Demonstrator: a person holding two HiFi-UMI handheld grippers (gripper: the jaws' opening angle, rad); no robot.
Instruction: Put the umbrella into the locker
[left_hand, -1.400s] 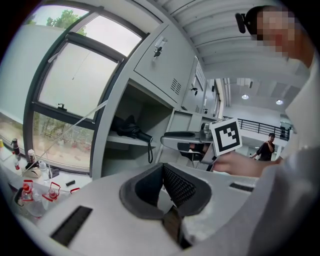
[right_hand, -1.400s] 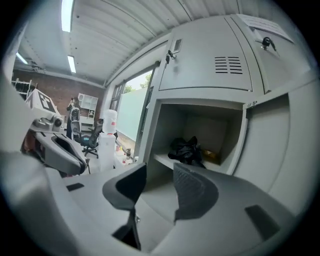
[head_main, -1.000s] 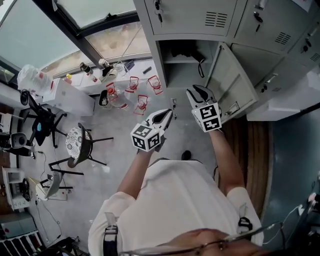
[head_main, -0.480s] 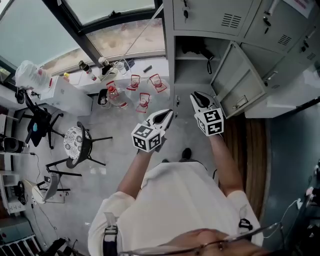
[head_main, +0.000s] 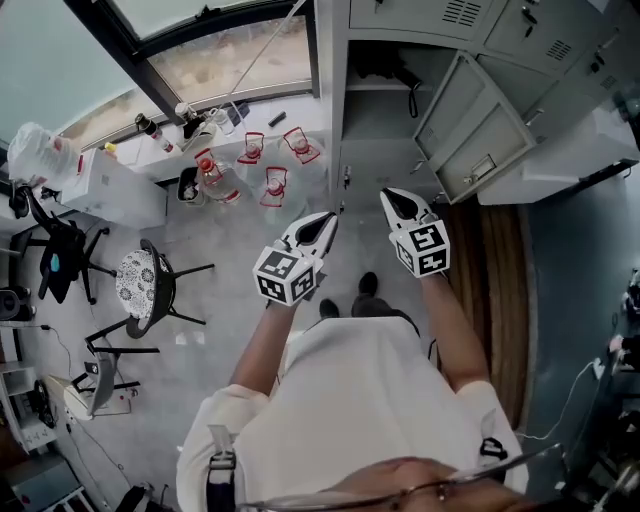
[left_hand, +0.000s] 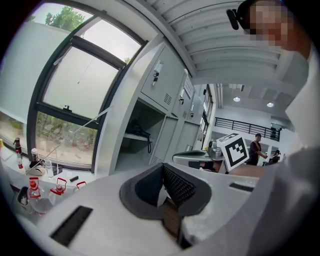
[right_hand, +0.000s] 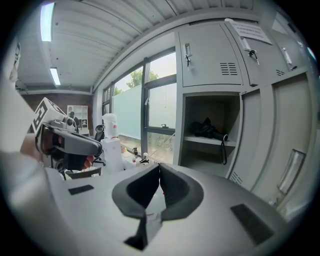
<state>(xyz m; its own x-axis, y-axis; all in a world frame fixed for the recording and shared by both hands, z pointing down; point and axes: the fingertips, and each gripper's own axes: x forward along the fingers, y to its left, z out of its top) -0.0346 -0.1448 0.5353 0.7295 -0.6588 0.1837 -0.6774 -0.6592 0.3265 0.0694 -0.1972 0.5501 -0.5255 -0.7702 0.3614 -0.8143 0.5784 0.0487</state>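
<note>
Umbrella crosswise on locker shelf, far ahead; right gripper nearer | left gripper and right: closed, empty

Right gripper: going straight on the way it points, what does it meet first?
Free nearby. The shut right gripper aims about at the open locker's left upright, beside the window; depth unclear.

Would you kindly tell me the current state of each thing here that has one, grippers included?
locker: open.
locker door: swung wide open.
umbrella: lying on the locker's shelf, strap hanging over the edge.
upper locker door: closed.
left gripper: shut, nothing between the jaws.
right gripper: shut, nothing between the jaws.
</note>
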